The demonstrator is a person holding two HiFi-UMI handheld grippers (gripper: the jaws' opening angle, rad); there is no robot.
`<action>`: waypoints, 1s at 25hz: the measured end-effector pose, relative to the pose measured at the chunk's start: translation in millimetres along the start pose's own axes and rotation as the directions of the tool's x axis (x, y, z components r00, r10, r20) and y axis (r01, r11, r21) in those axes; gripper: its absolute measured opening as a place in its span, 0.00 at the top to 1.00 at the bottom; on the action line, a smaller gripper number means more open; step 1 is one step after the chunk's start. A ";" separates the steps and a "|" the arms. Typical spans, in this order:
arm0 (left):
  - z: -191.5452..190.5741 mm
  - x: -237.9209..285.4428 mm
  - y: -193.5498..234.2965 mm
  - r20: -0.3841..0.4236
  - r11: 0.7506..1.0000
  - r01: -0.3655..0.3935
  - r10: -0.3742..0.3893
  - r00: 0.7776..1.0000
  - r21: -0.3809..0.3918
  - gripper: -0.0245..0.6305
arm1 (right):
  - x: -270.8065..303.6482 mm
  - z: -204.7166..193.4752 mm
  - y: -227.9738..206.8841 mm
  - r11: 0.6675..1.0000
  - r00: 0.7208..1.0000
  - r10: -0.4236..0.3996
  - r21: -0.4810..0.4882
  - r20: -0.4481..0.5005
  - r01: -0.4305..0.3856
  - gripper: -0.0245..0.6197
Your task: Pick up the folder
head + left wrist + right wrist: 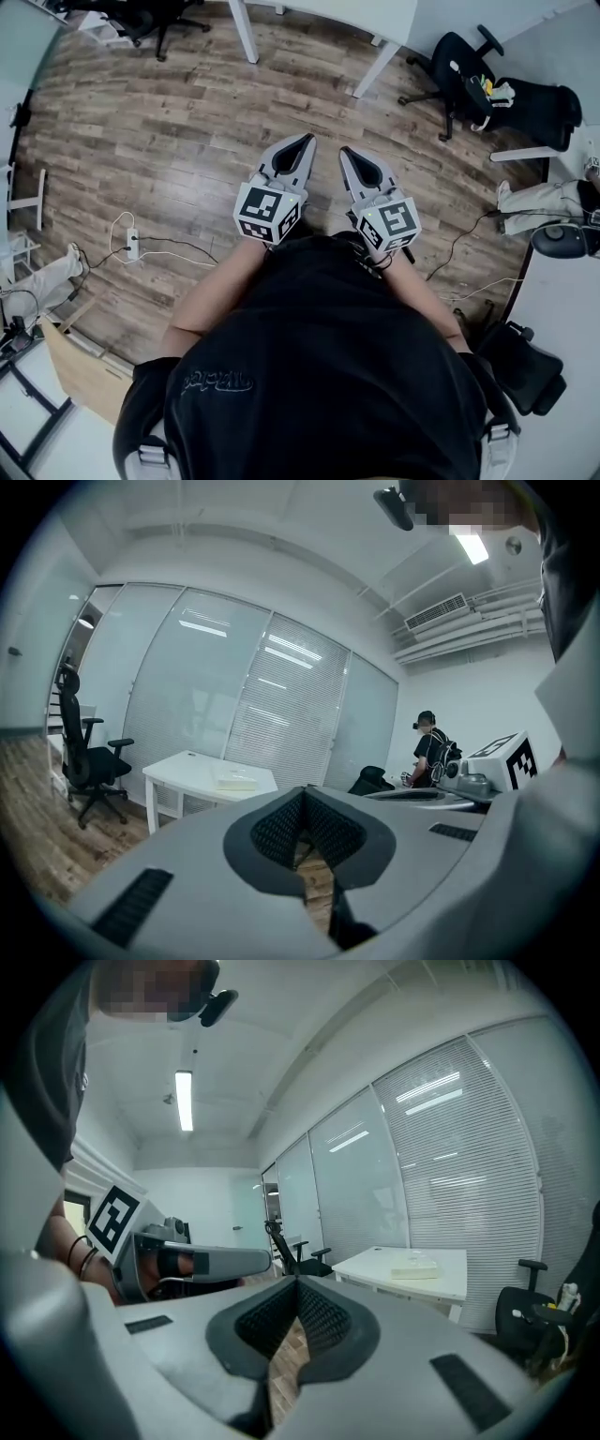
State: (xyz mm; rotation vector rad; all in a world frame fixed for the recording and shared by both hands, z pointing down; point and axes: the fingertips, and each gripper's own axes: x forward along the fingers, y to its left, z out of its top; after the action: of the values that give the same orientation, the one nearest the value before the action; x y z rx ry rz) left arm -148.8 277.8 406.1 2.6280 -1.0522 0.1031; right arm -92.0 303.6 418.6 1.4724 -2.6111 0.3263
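Ahead of me a white table (178, 766) stands on the wood floor (169, 141). A pale, flat folder (234, 778) lies on its top, near the middle. On the floor I see a white power strip (132, 244) with its cable, and a black office chair (457, 66).

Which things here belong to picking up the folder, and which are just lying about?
Job:
- pale flat thing, likely the folder, on the white table
- left gripper and right gripper, both shut, empty

Lying about:
- black office chair
- power strip
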 end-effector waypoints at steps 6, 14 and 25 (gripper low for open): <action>6.5 6.5 16.5 -0.010 1.000 0.010 -0.010 1.000 0.010 0.94 | 20.9 13.1 -7.1 1.000 1.000 -0.013 0.001 0.023 0.013 0.93; 15.0 27.6 34.9 -0.012 1.000 -0.014 0.014 1.000 0.024 0.94 | 49.0 20.3 -24.2 1.000 0.999 0.013 -0.002 0.038 -0.013 0.93; 21.9 100.8 42.3 -0.021 0.999 -0.044 0.044 0.999 0.017 0.94 | 71.0 28.3 -95.9 0.999 0.999 0.035 0.004 0.039 -0.035 0.93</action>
State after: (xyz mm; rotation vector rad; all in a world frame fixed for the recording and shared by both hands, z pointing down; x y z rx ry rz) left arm -105.4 175.4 414.1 2.6130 -1.1071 0.1505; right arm -46.7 189.6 418.4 1.4508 -2.6708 0.3113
